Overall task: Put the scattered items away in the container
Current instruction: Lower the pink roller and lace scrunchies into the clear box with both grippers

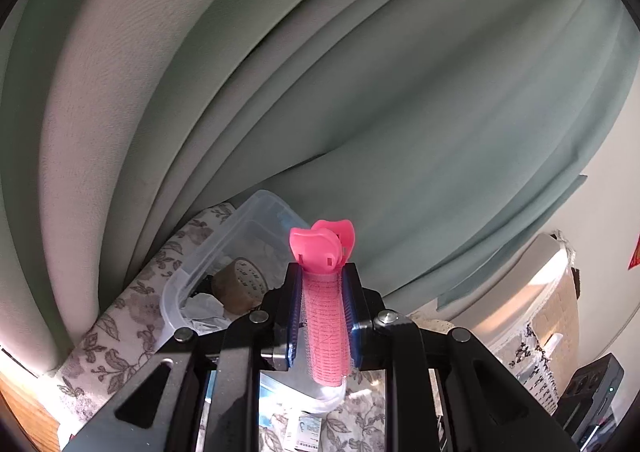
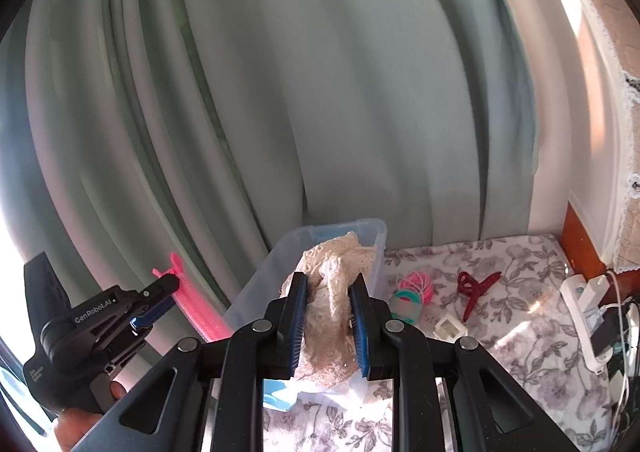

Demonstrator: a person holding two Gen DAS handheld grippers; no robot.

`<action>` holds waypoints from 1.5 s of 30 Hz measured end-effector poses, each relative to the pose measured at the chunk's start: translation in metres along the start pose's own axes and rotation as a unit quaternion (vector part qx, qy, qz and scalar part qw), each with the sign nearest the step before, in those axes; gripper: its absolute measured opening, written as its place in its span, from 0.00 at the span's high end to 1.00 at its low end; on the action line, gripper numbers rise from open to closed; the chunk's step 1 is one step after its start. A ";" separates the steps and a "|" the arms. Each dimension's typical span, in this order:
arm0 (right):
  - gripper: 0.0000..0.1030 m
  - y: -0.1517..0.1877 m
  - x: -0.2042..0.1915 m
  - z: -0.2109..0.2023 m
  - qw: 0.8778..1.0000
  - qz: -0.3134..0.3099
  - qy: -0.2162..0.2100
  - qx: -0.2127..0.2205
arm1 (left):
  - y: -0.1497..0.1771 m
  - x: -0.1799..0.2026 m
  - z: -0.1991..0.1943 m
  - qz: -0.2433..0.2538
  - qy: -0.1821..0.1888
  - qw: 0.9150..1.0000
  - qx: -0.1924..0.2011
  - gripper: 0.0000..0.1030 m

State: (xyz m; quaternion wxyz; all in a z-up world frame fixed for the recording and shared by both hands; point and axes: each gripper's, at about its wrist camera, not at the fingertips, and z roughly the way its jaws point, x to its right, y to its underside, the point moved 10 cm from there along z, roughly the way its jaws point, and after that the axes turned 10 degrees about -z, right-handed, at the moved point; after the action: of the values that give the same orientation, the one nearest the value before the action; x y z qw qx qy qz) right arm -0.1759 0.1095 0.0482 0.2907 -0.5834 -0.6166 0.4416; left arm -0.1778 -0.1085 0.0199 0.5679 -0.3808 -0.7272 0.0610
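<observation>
A: Left gripper (image 1: 322, 316) clamped on the pink mesh hair roller with its clip (image 1: 325, 312), held above the flowered cloth, just right of the clear plastic storage box (image 1: 208, 264). Risk?

B: The roller sticks out far past the pads; it could pivot and drop outside the near wall.

A: Right gripper (image 2: 328, 316)?

B: Closed on the cream lace cloth (image 2: 336, 292), in front of the box. The loose hem could catch the rim. The dark red claw clip (image 2: 476, 288) waits far right.

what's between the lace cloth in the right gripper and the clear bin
Nothing visible. The right gripper grips the cream lace cloth just short of the clear plastic bin, whose open top lies directly ahead. The left gripper, holding the pink hair roller, stays off to the side.
</observation>
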 end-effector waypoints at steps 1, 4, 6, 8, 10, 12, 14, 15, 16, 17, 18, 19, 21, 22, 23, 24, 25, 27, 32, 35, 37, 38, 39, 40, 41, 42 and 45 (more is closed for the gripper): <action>0.78 0.003 -0.001 0.004 1.000 0.000 -0.001 -0.005 | -0.001 -0.003 0.001 -0.002 -0.001 1.000 0.002 0.80; 0.78 0.009 -0.002 0.017 1.000 0.001 -0.002 -0.018 | -0.003 -0.009 0.004 -0.004 -0.003 1.000 0.005 0.80; 0.78 0.013 -0.003 0.022 1.000 0.001 -0.004 -0.026 | -0.003 -0.014 0.008 -0.004 -0.006 1.000 0.003 0.80; 0.78 0.017 -0.003 0.030 0.999 0.001 -0.004 -0.033 | -0.002 -0.018 0.012 -0.008 -0.007 1.000 0.000 0.80; 0.78 0.018 -0.003 0.036 0.999 -0.002 -0.004 -0.038 | -0.002 -0.021 0.015 -0.009 -0.008 1.000 -0.003 0.80; 0.78 0.019 -0.004 0.042 0.999 -0.005 -0.005 -0.043 | -0.002 -0.023 0.018 -0.009 -0.008 1.000 -0.005 0.80; 0.78 0.022 -0.005 0.047 0.999 -0.006 -0.007 -0.048 | -0.001 -0.025 0.020 -0.010 -0.009 1.000 -0.006 0.80; 0.78 0.023 -0.005 0.050 0.999 -0.006 -0.008 -0.050 | -0.001 -0.027 0.024 -0.010 -0.009 1.000 -0.008 0.80; 0.78 0.024 -0.006 0.052 0.999 -0.007 -0.009 -0.053 | -0.001 -0.029 0.027 -0.010 -0.009 1.000 -0.009 0.80; 0.78 0.025 -0.007 0.055 0.998 -0.008 -0.011 -0.055 | 0.000 -0.030 0.028 -0.011 -0.010 1.000 -0.010 0.80; 0.78 0.026 -0.008 0.057 0.998 -0.009 -0.011 -0.058 | 0.000 -0.032 0.030 -0.011 -0.011 1.000 -0.012 0.80; 0.78 0.027 -0.009 0.060 0.998 -0.010 -0.012 -0.061 | 0.000 -0.033 0.031 -0.012 -0.011 1.000 -0.014 0.80; 0.78 0.029 -0.010 0.063 0.998 -0.010 -0.013 -0.065 | 0.001 -0.035 0.034 -0.013 -0.012 1.000 -0.017 0.80; 0.78 0.030 -0.010 0.065 0.998 -0.010 -0.014 -0.067 | 0.001 -0.036 0.035 -0.014 -0.013 1.000 -0.019 0.80; 0.78 0.032 -0.009 0.068 0.997 -0.010 -0.015 -0.069 | 0.001 -0.037 0.037 -0.015 -0.014 1.000 -0.020 0.80; 0.78 0.033 -0.009 0.069 0.997 -0.010 -0.015 -0.072 | 0.001 -0.037 0.038 -0.015 -0.015 1.000 -0.022 0.80; 0.78 0.034 -0.008 0.071 0.997 -0.010 -0.016 -0.074 | 0.002 -0.038 0.040 -0.015 -0.016 1.000 -0.023 0.80; 0.78 0.035 -0.008 0.074 0.997 -0.010 -0.018 -0.077 | 0.003 -0.039 0.043 -0.015 -0.017 0.999 -0.026 0.80; 0.77 0.037 -0.008 0.079 0.997 -0.018 -0.015 -0.080 | 0.006 -0.041 0.050 -0.015 -0.020 0.999 -0.032 0.80; 0.76 0.039 -0.010 0.081 0.996 -0.021 -0.017 -0.082 | 0.008 -0.043 0.054 -0.014 -0.023 0.999 -0.036 0.80; 0.75 0.040 -0.010 0.084 0.996 -0.020 -0.019 -0.085 | 0.009 -0.043 0.056 -0.014 -0.025 0.999 -0.040 0.80; 0.75 0.040 -0.011 0.085 0.996 -0.021 -0.020 -0.087 | 0.010 -0.043 0.058 -0.013 -0.026 0.999 -0.041 0.80; 0.75 0.041 -0.011 0.086 0.996 -0.020 -0.020 -0.088 | 0.010 -0.044 0.059 -0.013 -0.027 0.999 -0.042 0.80; 0.75 0.042 -0.011 0.087 0.995 -0.021 -0.022 -0.090 | 0.011 -0.044 0.060 -0.013 -0.029 0.999 -0.043 0.80; 0.75 0.043 -0.011 0.088 0.995 -0.021 -0.022 -0.093 | 0.011 -0.045 0.061 -0.014 -0.030 0.998 -0.044 0.80; 0.75 0.043 -0.011 0.089 0.995 -0.022 -0.022 -0.095 | 0.012 -0.045 0.062 -0.015 -0.032 0.998 -0.045 0.80; 0.75 0.045 -0.012 0.090 0.995 -0.023 -0.024 -0.097 | 0.014 -0.047 0.063 -0.015 -0.036 0.998 -0.052 0.80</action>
State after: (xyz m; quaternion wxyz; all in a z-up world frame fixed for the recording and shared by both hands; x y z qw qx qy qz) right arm -0.2323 0.0761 -0.0296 0.2276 -0.5835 -0.6767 0.3871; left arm -0.2228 -0.1059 -0.0461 0.5218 -0.3962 -0.7549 0.0286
